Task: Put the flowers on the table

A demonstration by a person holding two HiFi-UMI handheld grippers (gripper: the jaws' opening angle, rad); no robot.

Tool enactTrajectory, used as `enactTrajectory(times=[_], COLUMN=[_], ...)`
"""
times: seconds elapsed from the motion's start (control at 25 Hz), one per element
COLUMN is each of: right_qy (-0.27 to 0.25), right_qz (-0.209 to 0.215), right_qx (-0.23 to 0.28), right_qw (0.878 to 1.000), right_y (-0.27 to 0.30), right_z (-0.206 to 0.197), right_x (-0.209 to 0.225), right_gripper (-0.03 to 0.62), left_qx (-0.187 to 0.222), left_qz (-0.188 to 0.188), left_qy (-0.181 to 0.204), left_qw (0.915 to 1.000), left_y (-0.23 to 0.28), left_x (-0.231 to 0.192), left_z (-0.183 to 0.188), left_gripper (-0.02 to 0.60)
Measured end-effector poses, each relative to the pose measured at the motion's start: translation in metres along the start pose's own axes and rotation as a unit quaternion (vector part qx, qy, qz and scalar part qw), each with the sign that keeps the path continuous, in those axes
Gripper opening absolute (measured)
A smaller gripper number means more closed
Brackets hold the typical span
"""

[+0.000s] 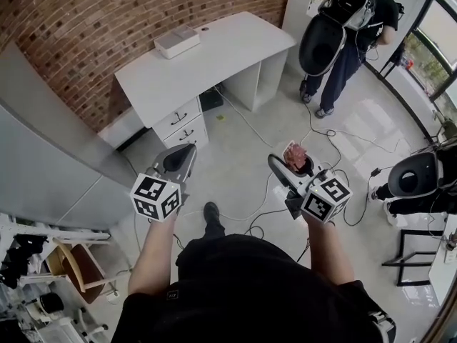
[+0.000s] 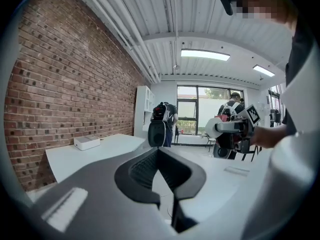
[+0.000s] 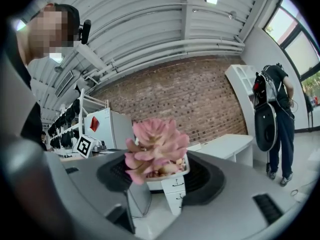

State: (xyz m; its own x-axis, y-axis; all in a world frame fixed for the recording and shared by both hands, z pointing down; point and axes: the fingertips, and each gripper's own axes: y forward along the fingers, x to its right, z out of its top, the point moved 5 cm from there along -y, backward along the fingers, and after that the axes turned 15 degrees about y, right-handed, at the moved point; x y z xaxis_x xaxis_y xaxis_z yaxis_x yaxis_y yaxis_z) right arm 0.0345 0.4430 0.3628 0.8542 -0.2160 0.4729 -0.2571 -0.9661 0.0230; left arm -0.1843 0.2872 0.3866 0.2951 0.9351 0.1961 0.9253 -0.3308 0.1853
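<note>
R gripper tight on pink flowers, L gripper closed & empty; white table well apart.

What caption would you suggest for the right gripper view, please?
Right gripper clamped on potted pink flowers, with brick wall and white desk behind.

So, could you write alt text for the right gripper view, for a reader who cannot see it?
The right gripper holds a small white pot with a pink flower between its jaws. Behind stand a brick wall, a white desk and a person with a backpack.
</note>
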Motion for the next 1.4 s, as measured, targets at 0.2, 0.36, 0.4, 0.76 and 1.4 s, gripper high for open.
enactTrajectory(times=[0.2,0.36,0.4,0.76,1.4], right_qy=[0.006,0.002,0.004,0.011,-0.002], right_qz=[-0.011,-0.011,-0.014,-0.017,-0.003], right_qx=[-0.012,-0.031,-0.033,-0.063,-0.076], right_qw=[1.000,0.999,0.999,0.998,0.997], right_y=[0.052,0.097,0.108,0.201,0.282], right_z=[0.008,0.014,0.014,0.008,0.012], right_x=[0.017,0.032,0.036,0.038,0.027], right_gripper=[0.250,0.250,0.251,0.250,0.250], left_qx=[-0.001,0.000,0.000,0.008,0.021], left_qz=[-0.002,-0.005,-0.008,-0.014,0.015], left_qy=[-0.010,-0.012,-0.013,-0.036,-0.051], left_qw=[0.9999,0.9999,0.9999,0.9992,0.9984], left_y=[0.024,0.049,0.055,0.073,0.057], left_x=[-0.050,-0.092,-0.103,-0.184,-0.255], left_z=[-0.009,-0.014,-0.015,-0.042,-0.066], left_gripper=[0.009,0.009,0.009,0.009,0.009])
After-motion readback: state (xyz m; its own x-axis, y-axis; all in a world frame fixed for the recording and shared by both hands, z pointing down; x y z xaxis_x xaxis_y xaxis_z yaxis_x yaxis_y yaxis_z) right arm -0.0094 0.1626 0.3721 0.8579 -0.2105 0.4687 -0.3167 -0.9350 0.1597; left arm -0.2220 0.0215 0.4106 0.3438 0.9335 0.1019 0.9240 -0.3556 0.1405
